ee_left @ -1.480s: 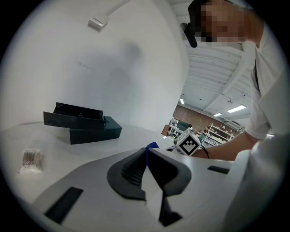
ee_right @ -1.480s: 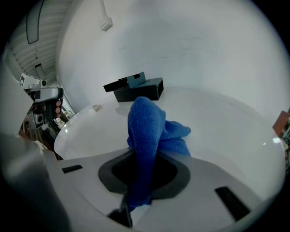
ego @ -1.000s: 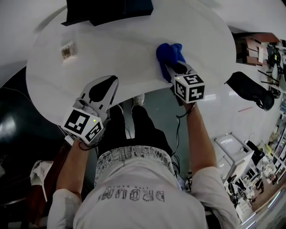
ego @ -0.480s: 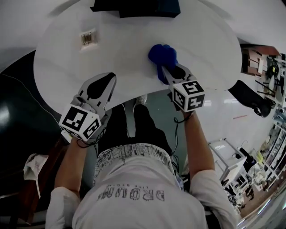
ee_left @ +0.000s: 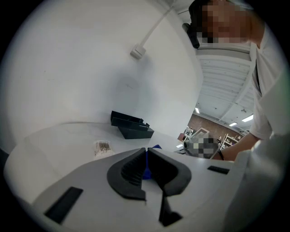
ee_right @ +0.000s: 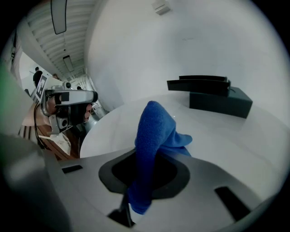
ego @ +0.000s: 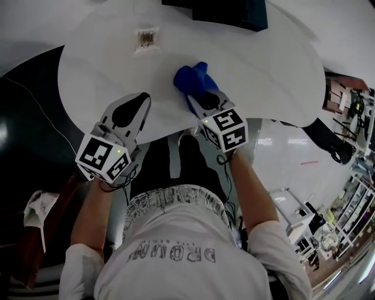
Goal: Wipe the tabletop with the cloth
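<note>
A blue cloth [ego: 190, 79] lies bunched on the round white tabletop [ego: 263, 70], near its front middle. My right gripper [ego: 202, 98] is shut on the cloth's near end. In the right gripper view the cloth [ee_right: 152, 136] rises in a fold out of the right gripper [ee_right: 145, 174] and drapes onto the table. My left gripper [ego: 138, 106] hovers over the table's near left edge, to the left of the cloth. Its jaws are closed together with nothing held; in the left gripper view the left gripper [ee_left: 146, 159] shows only a sliver of blue behind it.
A small printed packet [ego: 146, 38] lies on the table's far left. A black box [ego: 234, 12] stands at the far edge, also seen as the black box [ee_right: 213, 95]. A dark chair [ego: 328, 137] stands off the table's right; shelving is further right.
My right gripper has dragged the cloth leftward across the table, closer to the packet. The left gripper has stayed over the near left edge.
</note>
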`<state>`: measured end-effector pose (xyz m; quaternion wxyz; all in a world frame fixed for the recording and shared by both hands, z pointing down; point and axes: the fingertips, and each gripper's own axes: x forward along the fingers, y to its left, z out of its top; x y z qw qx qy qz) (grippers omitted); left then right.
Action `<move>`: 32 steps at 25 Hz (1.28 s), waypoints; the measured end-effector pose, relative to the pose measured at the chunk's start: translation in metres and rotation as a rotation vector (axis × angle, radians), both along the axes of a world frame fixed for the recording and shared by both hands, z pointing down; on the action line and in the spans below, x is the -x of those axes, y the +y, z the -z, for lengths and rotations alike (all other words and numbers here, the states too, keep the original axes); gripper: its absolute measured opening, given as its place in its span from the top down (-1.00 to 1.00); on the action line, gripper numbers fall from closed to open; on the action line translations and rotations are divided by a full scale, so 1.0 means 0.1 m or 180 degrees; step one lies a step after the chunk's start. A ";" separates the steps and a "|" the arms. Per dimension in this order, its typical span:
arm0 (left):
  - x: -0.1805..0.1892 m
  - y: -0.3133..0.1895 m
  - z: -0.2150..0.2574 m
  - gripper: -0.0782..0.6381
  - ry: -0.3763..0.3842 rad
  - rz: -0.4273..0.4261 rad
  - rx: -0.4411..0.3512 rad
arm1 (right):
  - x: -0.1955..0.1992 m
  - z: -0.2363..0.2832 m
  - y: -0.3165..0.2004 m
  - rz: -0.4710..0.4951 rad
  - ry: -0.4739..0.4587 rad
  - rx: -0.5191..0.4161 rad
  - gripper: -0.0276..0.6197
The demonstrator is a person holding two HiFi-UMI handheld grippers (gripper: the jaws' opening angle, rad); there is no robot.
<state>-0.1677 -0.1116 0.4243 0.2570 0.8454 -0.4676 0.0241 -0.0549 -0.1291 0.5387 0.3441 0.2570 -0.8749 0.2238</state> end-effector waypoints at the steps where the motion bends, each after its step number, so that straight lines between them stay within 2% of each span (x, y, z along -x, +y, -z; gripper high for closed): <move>1: 0.07 0.03 0.00 0.70 -0.0002 0.0023 0.0006 | 0.10 -0.01 0.05 0.0046 0.0001 0.0011 0.70; 7: 0.37 0.16 -0.03 0.70 0.0007 0.0141 0.0012 | 0.55 -0.20 0.33 0.0326 0.0099 0.0151 0.70; 13: 0.53 0.22 -0.02 0.70 0.0028 0.0179 0.0021 | 0.77 -0.41 0.44 0.0546 0.0351 0.0150 0.69; 17: 0.52 0.21 -0.02 0.70 0.0008 0.0143 0.0017 | 0.82 -0.42 0.45 0.0639 0.0378 0.0123 0.70; 24: 0.19 0.18 0.03 0.70 -0.0058 0.0002 -0.0001 | 0.71 -0.39 0.45 0.0698 0.0327 0.0046 0.70; 32: -0.39 0.07 0.06 0.70 -0.0137 -0.0170 0.0018 | 0.04 -0.39 0.35 0.0491 0.0241 0.0147 0.70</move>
